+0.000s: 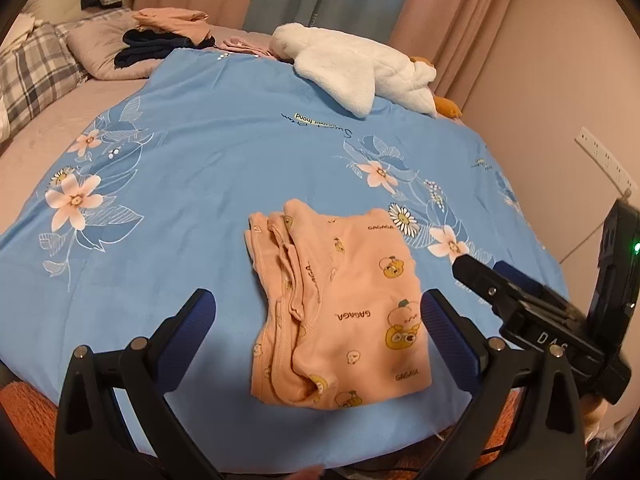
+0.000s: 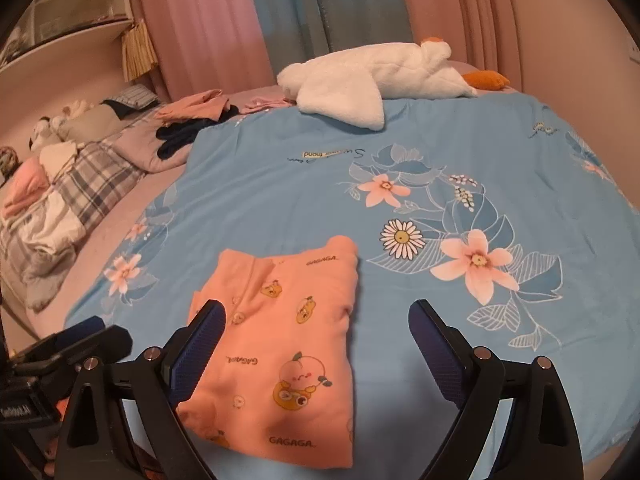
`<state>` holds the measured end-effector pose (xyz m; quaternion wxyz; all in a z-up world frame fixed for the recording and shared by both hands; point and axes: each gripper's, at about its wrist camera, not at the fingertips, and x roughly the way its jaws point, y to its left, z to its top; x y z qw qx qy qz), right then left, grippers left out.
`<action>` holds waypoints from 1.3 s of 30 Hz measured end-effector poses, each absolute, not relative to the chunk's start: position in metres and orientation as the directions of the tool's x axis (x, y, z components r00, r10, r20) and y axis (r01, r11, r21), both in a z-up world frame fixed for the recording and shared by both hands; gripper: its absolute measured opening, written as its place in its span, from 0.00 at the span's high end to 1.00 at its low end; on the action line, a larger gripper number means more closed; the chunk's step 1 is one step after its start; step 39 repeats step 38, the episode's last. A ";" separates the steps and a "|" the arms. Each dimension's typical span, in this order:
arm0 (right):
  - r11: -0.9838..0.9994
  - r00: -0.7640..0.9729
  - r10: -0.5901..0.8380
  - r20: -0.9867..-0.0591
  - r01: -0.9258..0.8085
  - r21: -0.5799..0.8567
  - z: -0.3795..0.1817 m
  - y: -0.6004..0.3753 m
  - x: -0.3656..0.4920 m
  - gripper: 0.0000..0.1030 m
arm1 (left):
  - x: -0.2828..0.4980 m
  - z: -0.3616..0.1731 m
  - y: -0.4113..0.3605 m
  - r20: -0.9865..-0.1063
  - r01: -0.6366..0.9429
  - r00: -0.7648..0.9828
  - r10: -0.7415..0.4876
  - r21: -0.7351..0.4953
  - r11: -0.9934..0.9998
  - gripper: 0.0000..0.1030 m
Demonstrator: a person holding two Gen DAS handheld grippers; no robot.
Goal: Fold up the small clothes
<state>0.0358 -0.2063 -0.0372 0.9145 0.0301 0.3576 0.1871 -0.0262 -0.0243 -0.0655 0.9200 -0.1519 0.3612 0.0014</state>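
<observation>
Lying folded below spread fingers [image 1: 448, 332], pink garment [image 1: 344, 320]

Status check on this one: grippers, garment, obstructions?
Left gripper and right gripper open, empty. Pink garment folded on blue sheet. Nothing in the way.

My left camera sits on my left gripper [image 1: 318, 312] and looks forward and down along its two fingers at the bed [image 1: 224, 152]. It is near the pink top [image 1: 344, 312], just above its near edge. My right gripper [image 1: 476, 276] pokes in right of the top.

My right camera sits on my right gripper [image 2: 316, 328] and looks the same way, forward and down, from right of the pink top [image 2: 280, 344]. My left gripper [image 2: 92, 340] shows left of the top.

Both views share the top, the blue sheet [image 2: 288, 200] and, far behind the top, the white toy [image 2: 360, 76].
</observation>
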 end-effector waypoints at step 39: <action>0.938 0.699 0.332 -0.633 -0.319 0.139 -0.033 -0.207 0.026 0.10 | -0.045 -0.059 -0.031 -0.651 -0.087 0.752 -0.102 -0.252 0.964 0.01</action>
